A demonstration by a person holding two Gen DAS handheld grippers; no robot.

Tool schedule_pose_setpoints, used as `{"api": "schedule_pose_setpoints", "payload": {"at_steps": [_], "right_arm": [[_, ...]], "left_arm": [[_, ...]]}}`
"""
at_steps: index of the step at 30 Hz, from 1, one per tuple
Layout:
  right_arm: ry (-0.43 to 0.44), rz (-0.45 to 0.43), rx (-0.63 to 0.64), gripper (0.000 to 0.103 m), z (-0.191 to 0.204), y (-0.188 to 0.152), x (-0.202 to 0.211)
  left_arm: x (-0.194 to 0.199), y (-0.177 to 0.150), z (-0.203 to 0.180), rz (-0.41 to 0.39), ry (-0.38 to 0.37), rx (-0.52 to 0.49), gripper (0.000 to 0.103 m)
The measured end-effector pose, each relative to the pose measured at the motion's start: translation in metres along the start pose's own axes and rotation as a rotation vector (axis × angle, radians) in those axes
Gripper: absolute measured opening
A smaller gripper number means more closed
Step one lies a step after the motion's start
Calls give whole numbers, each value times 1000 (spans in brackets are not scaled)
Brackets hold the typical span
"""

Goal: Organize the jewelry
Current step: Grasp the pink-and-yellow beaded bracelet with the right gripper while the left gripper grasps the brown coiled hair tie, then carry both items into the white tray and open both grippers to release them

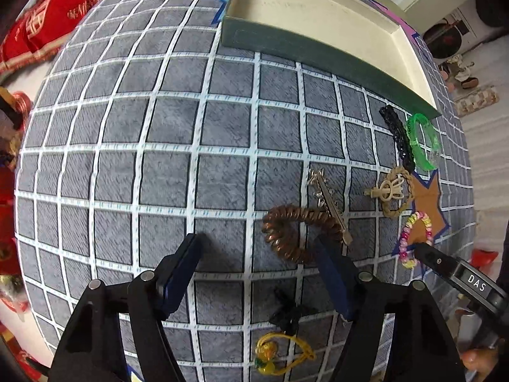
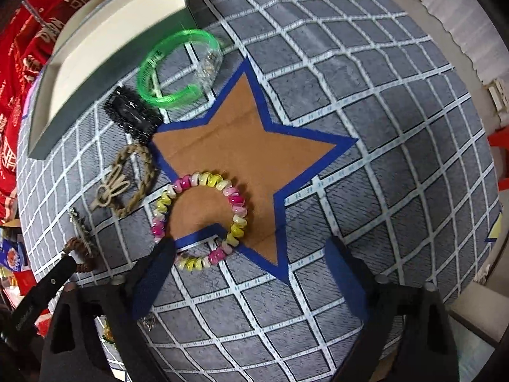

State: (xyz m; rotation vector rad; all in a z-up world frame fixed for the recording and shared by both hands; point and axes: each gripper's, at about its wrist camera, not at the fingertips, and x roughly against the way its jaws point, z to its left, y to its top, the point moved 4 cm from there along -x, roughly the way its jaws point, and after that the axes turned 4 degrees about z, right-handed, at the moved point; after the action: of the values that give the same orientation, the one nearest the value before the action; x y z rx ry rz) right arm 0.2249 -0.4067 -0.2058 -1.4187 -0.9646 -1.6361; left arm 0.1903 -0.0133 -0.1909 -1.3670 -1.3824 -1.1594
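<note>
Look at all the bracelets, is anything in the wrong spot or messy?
Yes. The box shows nothing inside, and the jewelry lies loose on the table. The pink and yellow bracelet sprawls half on the brown star, and the brown spiral band overlaps a silver clip.

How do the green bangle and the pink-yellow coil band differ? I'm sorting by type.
The green bangle is smooth, translucent and one colour; the pink-yellow coil band is a ridged, multicoloured spiral. The bangle lies beside the box; the coil band overlaps the brown star. Both are rings lying flat.
</note>
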Motion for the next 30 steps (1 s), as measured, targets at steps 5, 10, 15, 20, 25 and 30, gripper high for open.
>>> {"api": "schedule_pose_setpoints", "payload": {"at_steps": [5, 10, 15, 20, 25, 30], "right_arm": [[-102, -16, 77, 78, 18, 4, -4], [-125, -23, 170, 45, 44, 1, 3], [-78, 0, 189, 10, 63, 10, 20], [15, 1, 184, 10, 49, 33, 47], [82, -32, 215, 10, 53, 64, 81], [140, -69, 261, 10, 72, 105, 113]], "left_arm": [[-5, 13, -24, -7, 48, -54, 63], [-12, 30, -52, -4, 90, -98, 33], [-22, 52, -87, 6, 48, -88, 21], [-3, 62, -98, -20, 16, -82, 19], [13, 88, -115, -61, 1, -66, 19], [31, 136, -139, -119, -13, -54, 19]]}}
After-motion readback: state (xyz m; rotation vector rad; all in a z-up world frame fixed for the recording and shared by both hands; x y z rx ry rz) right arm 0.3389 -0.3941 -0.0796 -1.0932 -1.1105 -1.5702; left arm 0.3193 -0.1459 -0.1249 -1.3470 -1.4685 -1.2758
